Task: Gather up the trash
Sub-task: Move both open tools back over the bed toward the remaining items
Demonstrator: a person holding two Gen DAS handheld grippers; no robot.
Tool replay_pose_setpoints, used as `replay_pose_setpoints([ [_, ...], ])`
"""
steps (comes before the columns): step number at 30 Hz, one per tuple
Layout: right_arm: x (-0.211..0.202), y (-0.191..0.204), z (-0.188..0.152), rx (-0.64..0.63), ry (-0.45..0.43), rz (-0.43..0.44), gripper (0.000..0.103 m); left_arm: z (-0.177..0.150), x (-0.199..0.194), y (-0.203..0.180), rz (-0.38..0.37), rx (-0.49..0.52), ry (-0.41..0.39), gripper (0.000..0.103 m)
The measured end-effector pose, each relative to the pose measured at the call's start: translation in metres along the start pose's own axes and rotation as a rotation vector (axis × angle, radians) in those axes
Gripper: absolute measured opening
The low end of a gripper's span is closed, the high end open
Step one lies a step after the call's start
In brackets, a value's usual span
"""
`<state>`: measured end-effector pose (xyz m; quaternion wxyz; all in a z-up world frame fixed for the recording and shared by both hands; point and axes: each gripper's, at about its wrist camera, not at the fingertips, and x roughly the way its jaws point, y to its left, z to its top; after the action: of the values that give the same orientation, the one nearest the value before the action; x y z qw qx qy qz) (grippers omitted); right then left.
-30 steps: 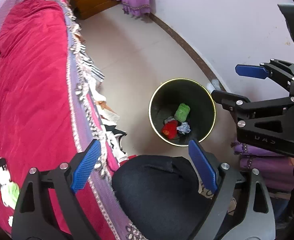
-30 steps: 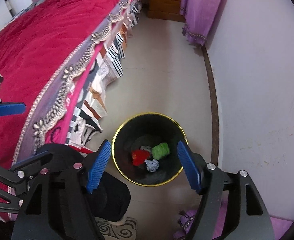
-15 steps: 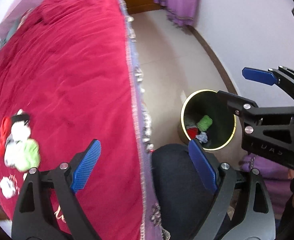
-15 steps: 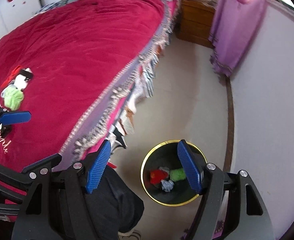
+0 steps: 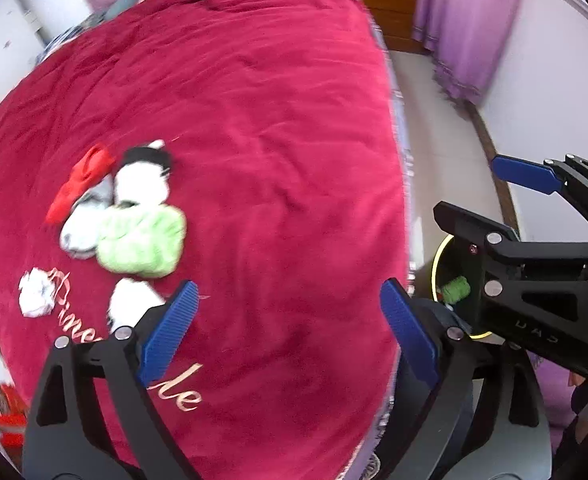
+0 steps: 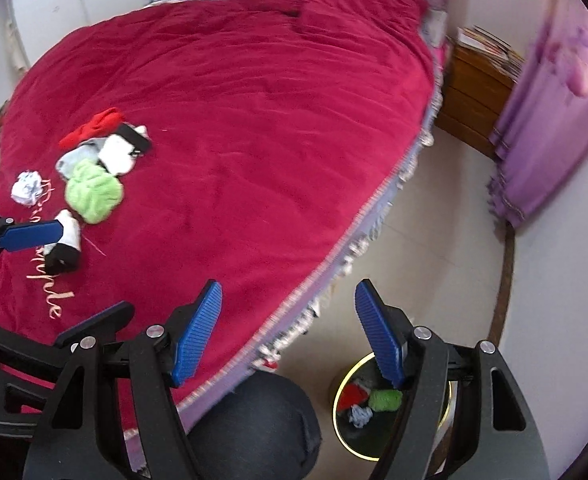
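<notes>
Several pieces of trash lie in a heap on the red bedspread (image 5: 278, 128): a green wad (image 5: 142, 240), a red piece (image 5: 80, 182), black-and-white pieces (image 5: 144, 178) and a crumpled white paper (image 5: 34, 294). The heap also shows in the right wrist view, with the green wad (image 6: 92, 194). My left gripper (image 5: 290, 328) is open and empty above the bed, near the heap. My right gripper (image 6: 290, 332) is open and empty over the bed's edge. A black bin with a gold rim (image 6: 342, 392) stands on the floor and holds red, green and grey trash.
The bed (image 6: 254, 100) fills the left and centre. A tiled floor strip (image 6: 434, 220) runs between the bed and the white wall. A wooden nightstand (image 6: 474, 92) and a purple curtain (image 6: 554, 120) stand at the far end. A dark-clothed knee (image 6: 262, 420) is below.
Both grippers have swung left and up, from over the bin to over the bed. The trash heap on the bedspread has come into view. Both stay open and empty.
</notes>
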<state>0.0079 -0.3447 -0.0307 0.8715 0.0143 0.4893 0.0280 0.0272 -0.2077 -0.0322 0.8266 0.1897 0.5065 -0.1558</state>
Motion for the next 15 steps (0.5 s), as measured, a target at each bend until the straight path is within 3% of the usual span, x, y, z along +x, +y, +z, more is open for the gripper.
replay_pose_setpoints([
  [8,0.013,0.042,0.027,-0.101,-0.021,0.063,0.068,-0.012,0.001,0.051,0.035,-0.167,0.017,0.090],
  [15,0.023,0.071,0.042,-0.182,-0.028,0.101,0.069,-0.020,0.004,0.076,0.061,-0.240,0.036,0.090],
])
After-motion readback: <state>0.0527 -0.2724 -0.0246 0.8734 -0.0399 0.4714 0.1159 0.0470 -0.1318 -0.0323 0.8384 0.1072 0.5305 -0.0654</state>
